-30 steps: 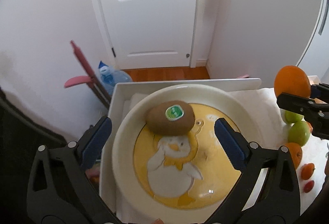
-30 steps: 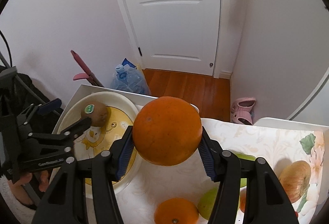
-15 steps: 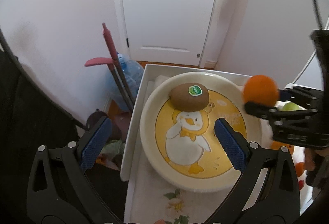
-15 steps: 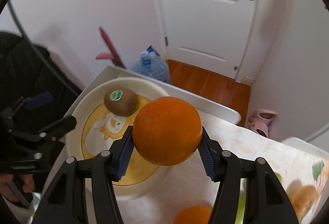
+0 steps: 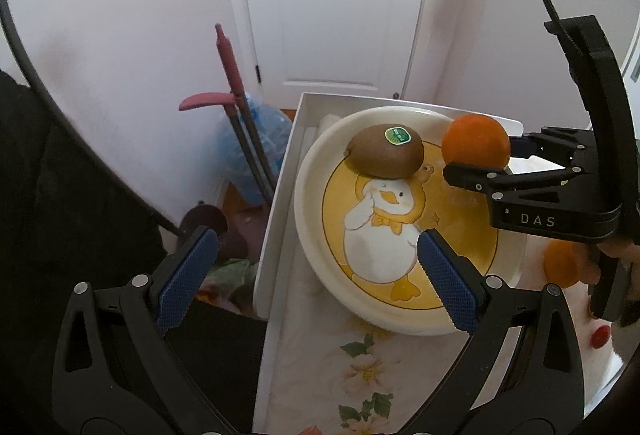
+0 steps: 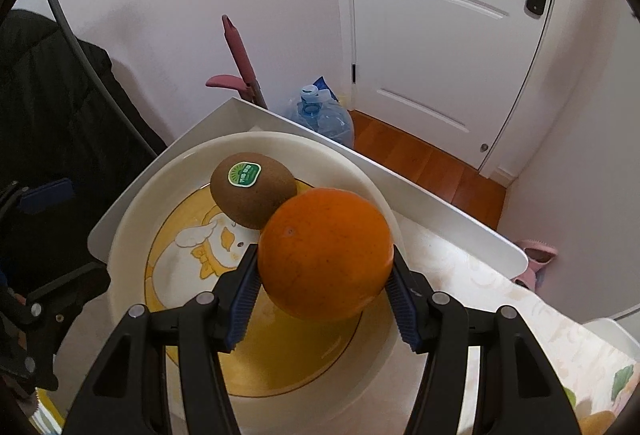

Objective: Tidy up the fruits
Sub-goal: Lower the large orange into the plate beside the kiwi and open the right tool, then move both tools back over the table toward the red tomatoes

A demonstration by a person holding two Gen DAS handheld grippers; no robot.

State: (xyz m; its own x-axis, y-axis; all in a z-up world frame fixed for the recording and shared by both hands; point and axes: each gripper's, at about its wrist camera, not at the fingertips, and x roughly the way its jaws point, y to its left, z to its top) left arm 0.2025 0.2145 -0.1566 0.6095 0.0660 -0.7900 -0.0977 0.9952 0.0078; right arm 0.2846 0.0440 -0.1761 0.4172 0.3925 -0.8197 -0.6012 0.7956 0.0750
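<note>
Over the plate [image 6: 132, 195] at frame centre, the right gripper [image 6: 324, 291], fingers clamped on the orange [image 6: 326, 255], has arrived beside the kiwi [image 6: 252, 191]; release looks next, while the left gripper [image 5: 312, 275] waits, fingers apart.

- so the base is a white table [image 5: 280, 195] with a raised rim, covered by a pale floral cloth [image 5: 360, 367]
- big cream plate [image 5: 308, 211] with a yellow duck picture sits on the cloth at the far left corner
- off to the right on the cloth: another orange fruit [image 5: 560, 263] and a small red one [image 5: 600, 335], nearer
</note>
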